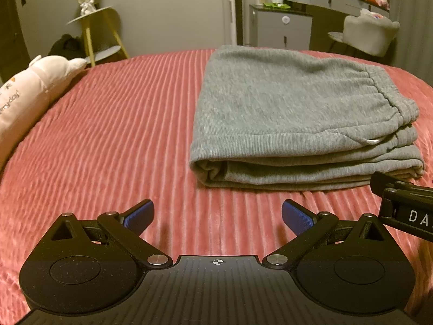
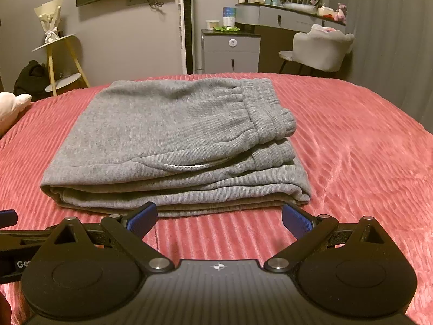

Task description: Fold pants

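Observation:
Grey sweatpants (image 1: 292, 113) lie folded into a compact stack on the pink ribbed bedspread (image 1: 121, 124), waistband on top at the right. In the right wrist view the pants (image 2: 167, 140) lie straight ahead. My left gripper (image 1: 217, 218) is open and empty, just in front of the stack's near-left corner. My right gripper (image 2: 219, 220) is open and empty, close to the stack's near edge. The right gripper's body shows at the right edge of the left wrist view (image 1: 406, 205).
A pink plush pillow (image 1: 29, 92) lies on the bed's left side. Beyond the bed stand a yellow-legged side table (image 1: 94, 32), a grey cabinet (image 2: 230, 51), a dressing table and a pale chair (image 2: 319, 48).

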A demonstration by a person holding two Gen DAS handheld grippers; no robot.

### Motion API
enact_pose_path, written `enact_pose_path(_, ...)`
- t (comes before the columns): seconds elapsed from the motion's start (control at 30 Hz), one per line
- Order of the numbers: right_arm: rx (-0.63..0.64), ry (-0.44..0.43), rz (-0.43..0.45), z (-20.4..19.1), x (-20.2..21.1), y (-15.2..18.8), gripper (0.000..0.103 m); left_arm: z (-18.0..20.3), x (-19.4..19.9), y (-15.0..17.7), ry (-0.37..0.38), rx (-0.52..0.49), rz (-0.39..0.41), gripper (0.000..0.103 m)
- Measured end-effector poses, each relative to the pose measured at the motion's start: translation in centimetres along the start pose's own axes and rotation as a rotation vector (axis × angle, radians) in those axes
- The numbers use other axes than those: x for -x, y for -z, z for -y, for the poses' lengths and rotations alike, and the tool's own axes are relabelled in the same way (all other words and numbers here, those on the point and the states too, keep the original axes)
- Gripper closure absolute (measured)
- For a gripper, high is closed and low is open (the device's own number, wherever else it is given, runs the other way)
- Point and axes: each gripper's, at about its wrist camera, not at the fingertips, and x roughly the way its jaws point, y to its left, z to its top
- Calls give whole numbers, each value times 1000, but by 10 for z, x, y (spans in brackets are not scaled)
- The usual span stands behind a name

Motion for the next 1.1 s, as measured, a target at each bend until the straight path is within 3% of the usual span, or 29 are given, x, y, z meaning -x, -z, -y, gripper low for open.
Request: enact_pose_path(1.1, -22, 6, 3, 1, 2, 1, 4, -1, 3, 0, 8, 4, 15, 0)
